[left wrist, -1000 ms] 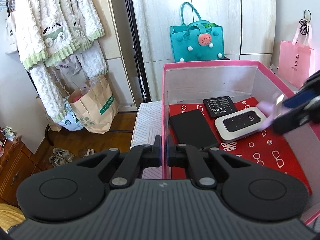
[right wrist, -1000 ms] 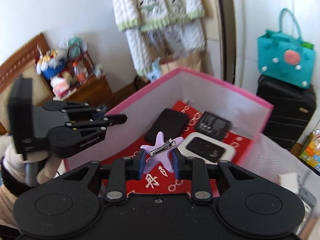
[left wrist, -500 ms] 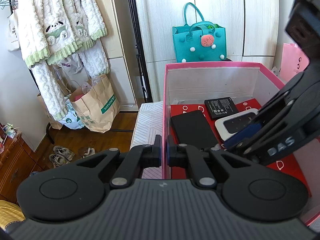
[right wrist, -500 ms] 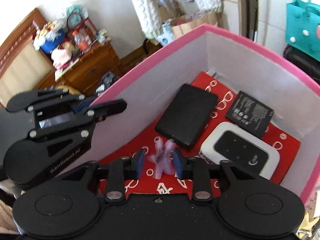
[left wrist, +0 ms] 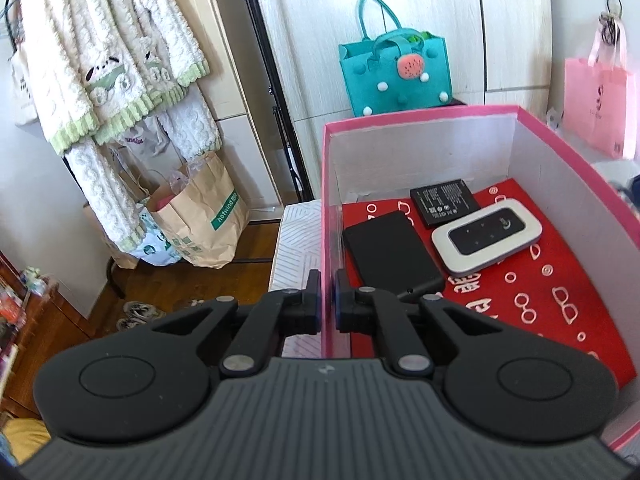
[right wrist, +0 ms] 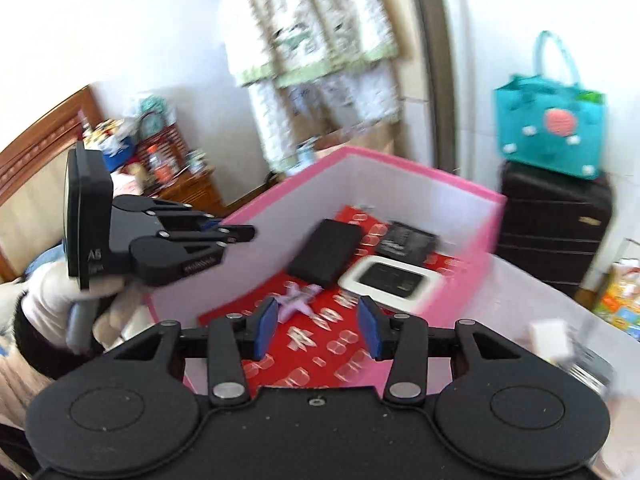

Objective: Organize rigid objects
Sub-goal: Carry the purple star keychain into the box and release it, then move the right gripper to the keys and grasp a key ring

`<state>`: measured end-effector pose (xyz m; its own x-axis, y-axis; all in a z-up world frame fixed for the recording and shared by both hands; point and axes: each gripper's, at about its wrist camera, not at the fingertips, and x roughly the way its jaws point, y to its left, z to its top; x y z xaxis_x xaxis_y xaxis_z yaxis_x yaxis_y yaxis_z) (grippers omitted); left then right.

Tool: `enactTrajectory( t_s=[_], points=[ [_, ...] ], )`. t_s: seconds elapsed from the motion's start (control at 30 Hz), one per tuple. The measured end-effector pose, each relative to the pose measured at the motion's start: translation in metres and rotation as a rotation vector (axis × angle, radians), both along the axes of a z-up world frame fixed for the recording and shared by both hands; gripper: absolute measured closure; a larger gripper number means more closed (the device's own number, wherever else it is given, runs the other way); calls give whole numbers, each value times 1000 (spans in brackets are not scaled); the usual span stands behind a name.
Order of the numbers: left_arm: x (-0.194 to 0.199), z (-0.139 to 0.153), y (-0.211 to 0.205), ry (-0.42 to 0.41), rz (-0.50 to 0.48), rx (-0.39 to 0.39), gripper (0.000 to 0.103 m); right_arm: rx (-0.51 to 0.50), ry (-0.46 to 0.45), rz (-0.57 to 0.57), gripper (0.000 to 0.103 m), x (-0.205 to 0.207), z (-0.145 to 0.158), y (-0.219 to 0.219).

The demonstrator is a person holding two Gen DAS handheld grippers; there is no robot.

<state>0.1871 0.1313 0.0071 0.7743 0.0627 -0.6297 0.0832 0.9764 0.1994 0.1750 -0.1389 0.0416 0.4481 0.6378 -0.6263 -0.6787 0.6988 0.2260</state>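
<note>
Left gripper (left wrist: 328,294): I am seeing its fingers pinching the pink box (left wrist: 420,114) wall at 6 o'clock.
Right gripper (right wrist: 318,326): I am seeing its jaws standing wide apart, holding nothing.
Star hair clip (right wrist: 298,300): it is lying on the box's red floor, at 11 o'clock from the right gripper.
Box contents: black case (left wrist: 390,250), battery (left wrist: 444,202) and white router (left wrist: 486,240) are lying at 12 o'clock of the clip.

Right hand-held gripper (right wrist: 318,327): jaws spread wide, previously clamped on the clip; pulled back above the near edge of the pink box (right wrist: 460,190).
Star hair clip (right wrist: 298,299): released; now lying on the red lining, lower centre of the right wrist view, just beside the black case (right wrist: 326,251).
Left wrist view: right hand-held gripper gone from the frame's right side; white router (left wrist: 486,239) again uncovered.
</note>
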Motion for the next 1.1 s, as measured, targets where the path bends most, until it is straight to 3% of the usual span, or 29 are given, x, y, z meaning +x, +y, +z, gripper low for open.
enactTrajectory(
  t_s=[0.13, 0.23, 0.33, 0.5, 0.87, 1.1],
  points=[
    [4, 2, -8, 33, -28, 70, 96, -1, -71, -92, 36, -19, -4, -36],
    [7, 5, -10, 67, -53, 102, 96, -3, -120, -149, 34, -34, -15, -63],
    [11, 8, -9, 91, -64, 101, 96, 9, -111, -211, 29, -42, -31, -87],
    [18, 12, -7, 122, -73, 84, 96, -8, -64, -254, 29, -51, -59, -114],
    [22, 15, -5, 150, -104, 83, 96, -112, -82, -263, 29, -64, -88, -116],
    [17, 14, -12, 149, -143, 154, 96, -144, -72, -232, 31, -46, -104, -93]
  ],
)
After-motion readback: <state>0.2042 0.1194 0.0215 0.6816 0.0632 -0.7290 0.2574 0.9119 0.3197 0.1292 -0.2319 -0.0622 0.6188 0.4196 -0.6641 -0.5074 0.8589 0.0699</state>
